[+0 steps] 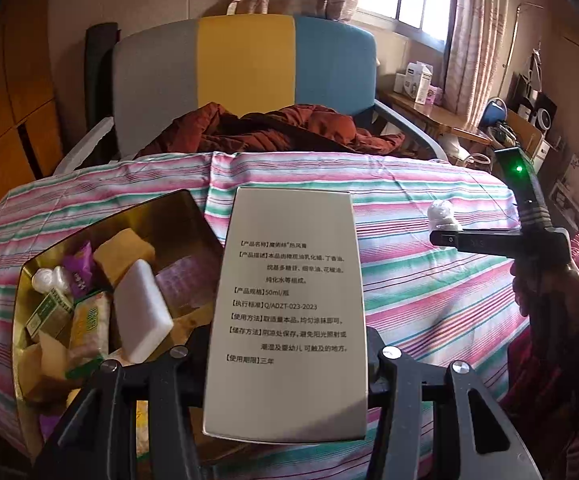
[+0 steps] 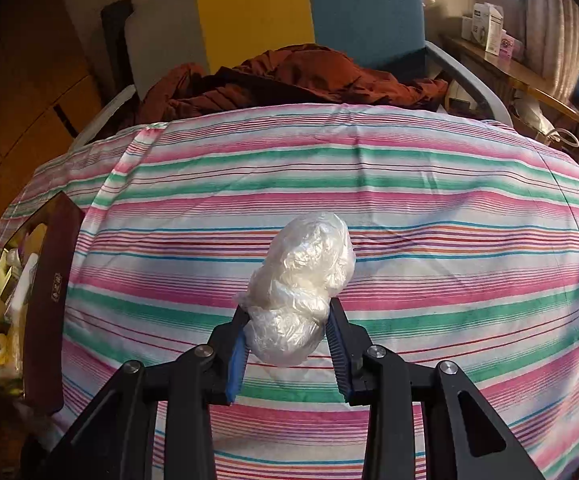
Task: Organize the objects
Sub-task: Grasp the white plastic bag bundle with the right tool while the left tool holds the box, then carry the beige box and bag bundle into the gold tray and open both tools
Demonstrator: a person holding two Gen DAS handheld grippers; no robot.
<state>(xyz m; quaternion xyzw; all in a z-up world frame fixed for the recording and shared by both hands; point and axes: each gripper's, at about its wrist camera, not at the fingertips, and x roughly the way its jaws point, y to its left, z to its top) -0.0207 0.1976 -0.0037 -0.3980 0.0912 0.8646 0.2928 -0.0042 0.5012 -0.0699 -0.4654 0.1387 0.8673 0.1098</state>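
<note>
While the left gripper (image 1: 285,364) clamps a box (image 1: 289,312), the right gripper (image 2: 289,344) clamps a plastic bundle (image 2: 301,284).

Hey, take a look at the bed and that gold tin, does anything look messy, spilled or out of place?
Nothing is spilled or damaged. The gold tin on the striped sheet is crammed with items lying at jumbled angles, like the white block tilted across others. A rumpled rust-coloured blanket is heaped near the headboard.
</note>
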